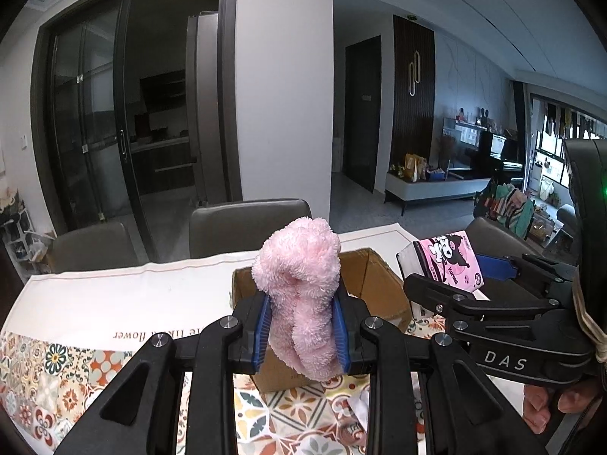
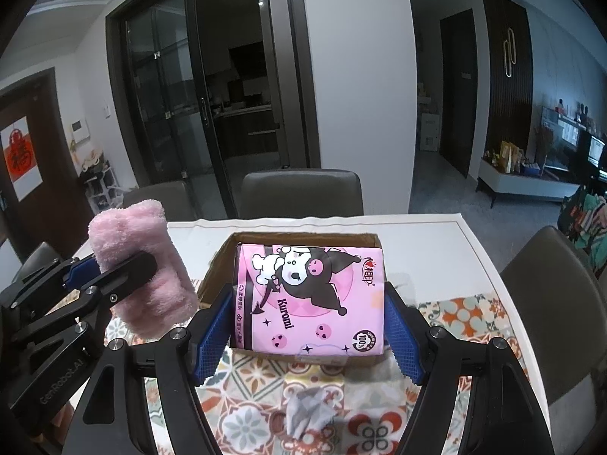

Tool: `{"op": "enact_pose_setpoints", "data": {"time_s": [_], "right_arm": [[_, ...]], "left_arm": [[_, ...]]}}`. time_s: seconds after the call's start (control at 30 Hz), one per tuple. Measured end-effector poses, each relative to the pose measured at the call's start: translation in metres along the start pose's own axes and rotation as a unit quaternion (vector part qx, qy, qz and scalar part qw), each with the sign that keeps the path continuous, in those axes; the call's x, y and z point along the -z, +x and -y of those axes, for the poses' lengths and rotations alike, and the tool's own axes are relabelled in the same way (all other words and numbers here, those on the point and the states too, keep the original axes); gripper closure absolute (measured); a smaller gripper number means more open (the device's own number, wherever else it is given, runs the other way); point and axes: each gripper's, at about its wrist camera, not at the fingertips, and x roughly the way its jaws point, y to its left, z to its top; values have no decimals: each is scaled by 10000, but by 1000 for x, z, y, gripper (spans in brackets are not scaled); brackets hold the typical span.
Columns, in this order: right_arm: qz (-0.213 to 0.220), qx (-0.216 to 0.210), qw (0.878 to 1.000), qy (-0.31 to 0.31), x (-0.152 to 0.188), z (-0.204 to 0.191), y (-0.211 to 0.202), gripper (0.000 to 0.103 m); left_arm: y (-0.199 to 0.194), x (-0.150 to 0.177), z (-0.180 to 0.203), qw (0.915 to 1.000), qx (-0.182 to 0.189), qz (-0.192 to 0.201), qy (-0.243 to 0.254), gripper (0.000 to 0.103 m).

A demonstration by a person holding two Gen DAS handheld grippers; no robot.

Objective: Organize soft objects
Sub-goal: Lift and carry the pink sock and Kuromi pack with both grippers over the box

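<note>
Right hand-held gripper [image 2: 308, 335] clamps our Kuromi tissue pack [image 2: 309, 299] over the cardboard box [image 2: 303, 237]; left hand-held gripper [image 1: 302, 326] pinches the upright pink fluffy towel [image 1: 303, 292], beside the box.

Tissue pack [image 2: 309, 297] hides the cardboard box [image 2: 303, 236] floor (entirely).

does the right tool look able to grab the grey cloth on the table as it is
Probably not yet. The right tool is shut on the pink tissue pack over the cardboard box; the grey cloth lies uncovered just below.
</note>
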Motion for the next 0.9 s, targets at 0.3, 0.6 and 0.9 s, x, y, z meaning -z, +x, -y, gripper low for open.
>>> {"op": "enact_pose_setpoints", "data": {"time_s": [0.3,0.6,0.9], "right_arm": [[96,7,10000,-21,-22,6,21,29],[-34,66,9999,-116,-41,13,54,29],[-373,167,9990,-189,-44,21,97,29]], "left_arm": [[25,-17,-5,10000,-20,89,-10,74],[65,-21,-11,9999,45,-132,36,74],[109,-12,-14,9984,51,-552,102,74]]}}
